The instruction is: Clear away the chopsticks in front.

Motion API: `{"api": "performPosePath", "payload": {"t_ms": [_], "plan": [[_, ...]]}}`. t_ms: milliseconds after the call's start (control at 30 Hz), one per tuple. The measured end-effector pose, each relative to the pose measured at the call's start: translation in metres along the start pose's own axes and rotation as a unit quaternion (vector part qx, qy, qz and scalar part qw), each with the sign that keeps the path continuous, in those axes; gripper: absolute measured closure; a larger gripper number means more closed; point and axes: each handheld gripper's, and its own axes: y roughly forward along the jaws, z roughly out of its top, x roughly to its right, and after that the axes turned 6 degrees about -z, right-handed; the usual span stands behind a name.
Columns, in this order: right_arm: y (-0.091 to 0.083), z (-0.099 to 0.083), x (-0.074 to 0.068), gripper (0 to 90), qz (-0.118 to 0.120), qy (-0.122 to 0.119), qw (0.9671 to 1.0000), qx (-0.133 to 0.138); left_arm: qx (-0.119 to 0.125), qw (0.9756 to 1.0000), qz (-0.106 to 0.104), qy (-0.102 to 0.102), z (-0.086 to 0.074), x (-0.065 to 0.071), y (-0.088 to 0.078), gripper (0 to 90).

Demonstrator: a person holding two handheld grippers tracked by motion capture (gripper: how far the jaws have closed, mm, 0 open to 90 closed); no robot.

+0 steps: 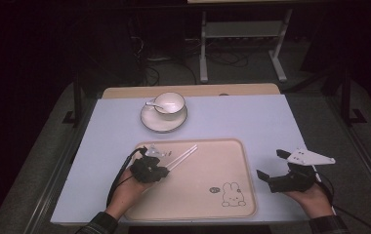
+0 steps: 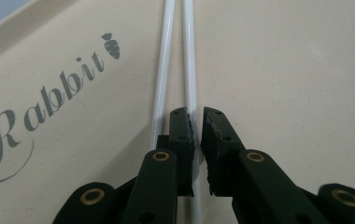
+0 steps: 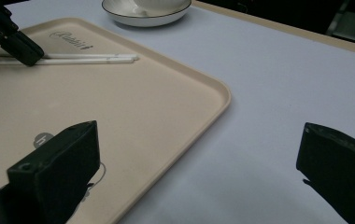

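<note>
Right gripper (image 1: 274,170) idle at table's near right, off tray (image 1: 232,146), jaws wide, holding nothing. Left gripper (image 2: 198,126) low on tray's left part, jaws nearly closed around one white chopstick (image 2: 190,70); second chopstick (image 2: 162,70) just beside, outside jaws. Step judged: laying or releasing chopsticks on tray. Next: open wider, lift straight clear without nudging pair. Farther: cup (image 1: 169,103) with spoon (image 1: 153,105) on saucer (image 1: 149,122), beyond tray.

Looks like a lab or test room dressed up as a dining spot, not a real kitchen. The counter (image 1: 252,122) is a plain pale-blue slab on grey carpet, with loose cables (image 1: 149,73) and a bare white metal stand (image 1: 242,44) in the dark, well beyond the fingers.
</note>
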Motion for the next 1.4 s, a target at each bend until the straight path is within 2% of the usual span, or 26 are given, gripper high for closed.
{"api": "performPosePath", "payload": {"t_ms": [67,167,233,267,333,433,467,533,700,833,1033,1167,1400], "plan": [[0.000,0.000,0.000,0.0,0.000,0.000,1.0000,0.000,0.004,1.0000,0.001,0.002,0.001,0.001,-0.002,79.5],[0.000,0.000,0.000,0.0,0.000,0.000,1.0000,0.000,0.030,0.9995,-0.006,0.013,0.011,0.002,-0.007,78.2],[0.001,0.000,0.000,0.0,0.000,0.002,1.0000,-0.002,0.035,0.9990,-0.020,0.020,0.021,0.002,-0.004,82.5],[0.001,0.000,0.000,0.0,0.001,0.000,1.0000,-0.002,0.035,0.9986,-0.024,0.031,0.027,0.003,-0.001,84.9],[0.001,0.000,-0.001,0.0,0.001,-0.001,1.0000,-0.003,0.034,0.9980,-0.030,0.044,0.039,0.004,0.006,88.8],[0.001,0.000,0.000,0.0,0.000,0.001,1.0000,-0.002,0.032,0.9973,-0.042,0.051,0.055,0.004,0.018,89.4],[0.001,0.000,0.000,0.0,0.000,0.001,1.0000,-0.002,0.032,0.9973,-0.042,0.051,0.055,0.004,0.018,89.4],[0.001,-0.001,0.001,0.0,0.001,0.003,1.0000,-0.002,0.027,0.9968,-0.056,0.050,0.069,0.003,0.034,89.4],[-0.001,-0.004,0.002,0.0,0.003,0.006,1.0000,-0.002,0.009,0.9969,-0.058,0.053,0.084,0.001,0.059,89.4],[-0.002,-0.004,0.003,0.0,0.004,0.006,1.0000,0.000,0.003,0.9972,-0.052,0.054,0.085,-0.001,0.067,89.4],[-0.002,-0.003,0.000,0.0,0.004,0.000,1.0000,-0.002,0.005,0.9980,-0.041,0.048,0.081,-0.008,0.062,89.4],[-0.002,-0.002,0.000,0.0,0.003,0.001,1.0000,-0.001,0.006,0.9989,-0.030,0.035,0.075,-0.018,0.055,89.5],[-0.002,-0.002,-0.001,0.0,0.003,0.000,1.0000,-0.002,0.010,0.9996,-0.024,0.013,0.065,-0.029,0.046,89.4]]}}
